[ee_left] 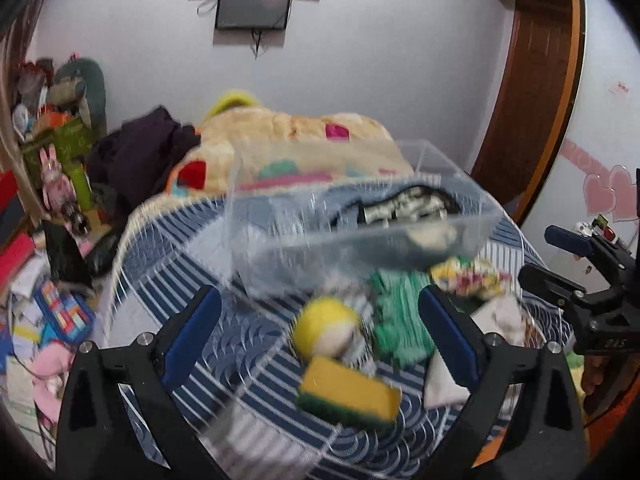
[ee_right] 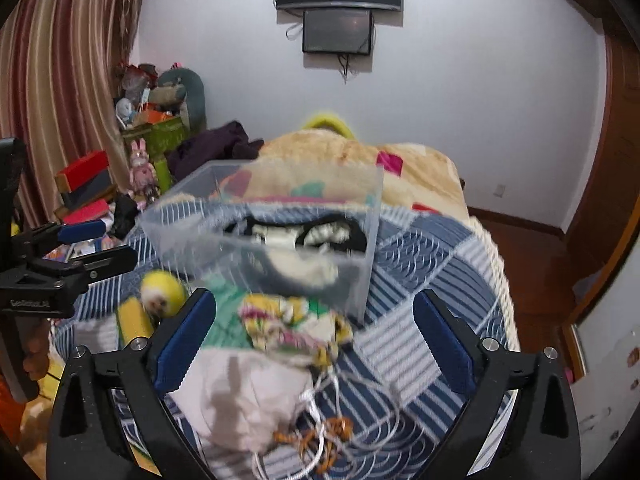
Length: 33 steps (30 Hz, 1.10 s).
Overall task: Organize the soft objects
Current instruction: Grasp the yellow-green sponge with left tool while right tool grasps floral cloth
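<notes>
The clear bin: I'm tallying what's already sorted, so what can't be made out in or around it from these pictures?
- Clear bin contents: both views, motion blur; only a dark-and-cream item shows, kind unclear.
- Green cloth: left view, cut by the left tool's finger; right view, under the floral cloth.
- Sponge: right view, partly behind the right tool's finger.
- White pouch: blurred; its near end is hidden.

Motion blur smears the box (ee_left: 352, 216), ball (ee_left: 326, 326), sponge (ee_left: 348, 394) and cloths (ee_right: 296, 320). Box contents are unreadable. At 9 o'clock, the left tool (ee_right: 86, 246) is edge-cropped.
</notes>
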Each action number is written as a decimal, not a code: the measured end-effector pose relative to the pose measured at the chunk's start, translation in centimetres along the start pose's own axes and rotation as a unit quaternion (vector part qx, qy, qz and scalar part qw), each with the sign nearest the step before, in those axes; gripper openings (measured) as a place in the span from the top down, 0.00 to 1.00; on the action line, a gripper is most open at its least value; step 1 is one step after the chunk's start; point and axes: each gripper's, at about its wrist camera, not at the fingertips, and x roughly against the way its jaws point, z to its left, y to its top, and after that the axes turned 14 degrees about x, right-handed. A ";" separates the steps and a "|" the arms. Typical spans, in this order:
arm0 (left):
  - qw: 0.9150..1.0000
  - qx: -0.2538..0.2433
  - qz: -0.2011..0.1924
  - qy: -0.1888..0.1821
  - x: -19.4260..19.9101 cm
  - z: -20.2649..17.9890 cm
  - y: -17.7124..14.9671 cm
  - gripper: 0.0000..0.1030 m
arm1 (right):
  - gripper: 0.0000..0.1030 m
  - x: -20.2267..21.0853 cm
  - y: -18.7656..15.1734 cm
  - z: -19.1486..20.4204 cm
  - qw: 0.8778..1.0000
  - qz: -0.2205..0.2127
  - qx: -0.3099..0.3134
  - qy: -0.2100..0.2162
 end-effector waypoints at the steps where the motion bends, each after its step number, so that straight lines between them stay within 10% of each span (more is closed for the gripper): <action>1: 1.000 0.004 0.009 -0.004 -0.3 0.1 -0.6 0.03 | 0.04 -0.1 -0.4 0.0 1.000 0.004 -0.001 0.001; 10: 0.999 -0.009 0.038 0.027 -2.0 0.1 -4.7 0.03 | 0.10 -1.6 -2.2 -1.5 0.997 0.023 -0.061 0.031; 16: 0.999 -0.004 0.037 0.021 -2.3 0.0 -5.7 0.05 | 0.38 -2.7 -2.1 -0.9 0.995 0.035 -0.072 0.061; 24: 0.999 -0.011 0.034 0.009 -2.1 -0.4 -6.3 0.37 | 0.77 -2.2 -2.3 -0.1 0.994 0.027 -0.063 0.083; 33: 0.999 -0.027 0.005 0.021 0.3 -0.4 -6.7 0.39 | 0.81 0.3 -1.7 -0.5 0.996 -0.012 -0.059 0.060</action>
